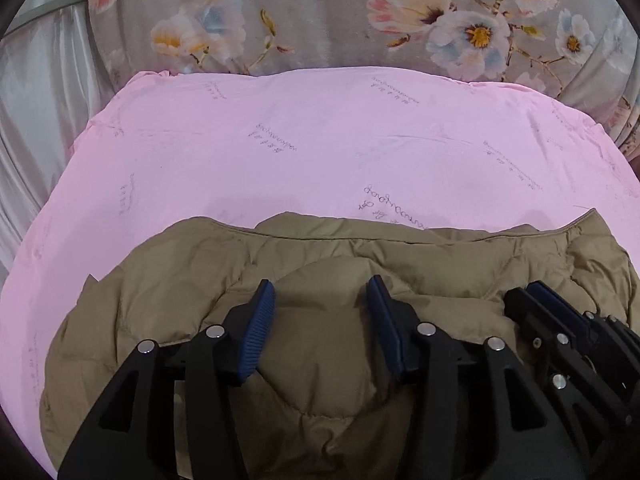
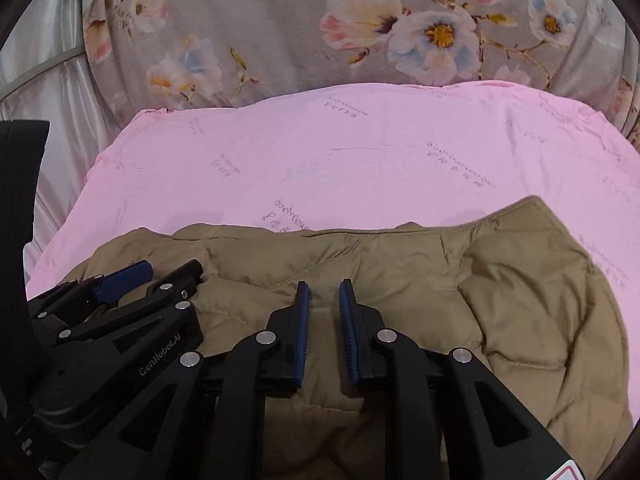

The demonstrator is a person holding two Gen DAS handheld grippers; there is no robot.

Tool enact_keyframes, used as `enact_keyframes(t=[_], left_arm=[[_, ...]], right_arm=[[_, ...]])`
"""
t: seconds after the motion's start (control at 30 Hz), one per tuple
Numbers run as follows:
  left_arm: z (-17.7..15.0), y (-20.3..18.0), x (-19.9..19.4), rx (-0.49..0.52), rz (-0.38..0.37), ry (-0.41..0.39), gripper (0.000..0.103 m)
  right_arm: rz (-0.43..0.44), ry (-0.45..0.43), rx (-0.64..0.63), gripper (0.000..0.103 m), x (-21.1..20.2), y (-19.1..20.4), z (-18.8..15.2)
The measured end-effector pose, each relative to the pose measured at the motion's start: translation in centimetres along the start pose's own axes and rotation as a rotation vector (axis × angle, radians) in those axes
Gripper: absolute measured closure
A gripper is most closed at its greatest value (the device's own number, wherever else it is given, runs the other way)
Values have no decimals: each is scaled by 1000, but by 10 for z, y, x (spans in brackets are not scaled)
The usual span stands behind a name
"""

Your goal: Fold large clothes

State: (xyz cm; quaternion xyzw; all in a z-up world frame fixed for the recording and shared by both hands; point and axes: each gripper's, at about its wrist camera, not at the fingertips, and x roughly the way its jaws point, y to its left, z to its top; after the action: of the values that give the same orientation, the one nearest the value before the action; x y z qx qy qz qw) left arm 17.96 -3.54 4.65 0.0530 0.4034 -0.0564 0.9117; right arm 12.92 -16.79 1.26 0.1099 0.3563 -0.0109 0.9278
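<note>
A pink sheet (image 1: 320, 152) printed with faint cursive writing, too small to read, covers the bed; its far half lies bare up to a floral quilt (image 1: 320, 20). A tan padded jacket (image 1: 328, 320) lies bunched at the near edge. Both grippers hover over it: the left gripper (image 1: 320, 292) gapes, the right gripper (image 2: 324, 292), near a "GenRobot.AI" mark, stands slightly parted, gripping nothing.

L gripper (image 1: 320, 294) jaws apart, tilted down; R gripper (image 2: 325, 294) just beside it, jaws slightly apart, nothing held.
</note>
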Motion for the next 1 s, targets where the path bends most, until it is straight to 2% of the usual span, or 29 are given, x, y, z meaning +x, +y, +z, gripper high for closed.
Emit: enact_keyframes(t=[0.2, 0.87, 1.0], left_arm=[[-9, -7, 5, 17, 47, -45, 50], [-10, -3, 11, 10, 44, -37, 48], [-10, 0, 10, -2, 25, -37, 46]], right_arm=[[-42, -4, -27, 85, 5, 8, -6], [-36, 21, -1, 85, 10, 7, -6], [-11, -8, 37, 86, 1, 0, -6]])
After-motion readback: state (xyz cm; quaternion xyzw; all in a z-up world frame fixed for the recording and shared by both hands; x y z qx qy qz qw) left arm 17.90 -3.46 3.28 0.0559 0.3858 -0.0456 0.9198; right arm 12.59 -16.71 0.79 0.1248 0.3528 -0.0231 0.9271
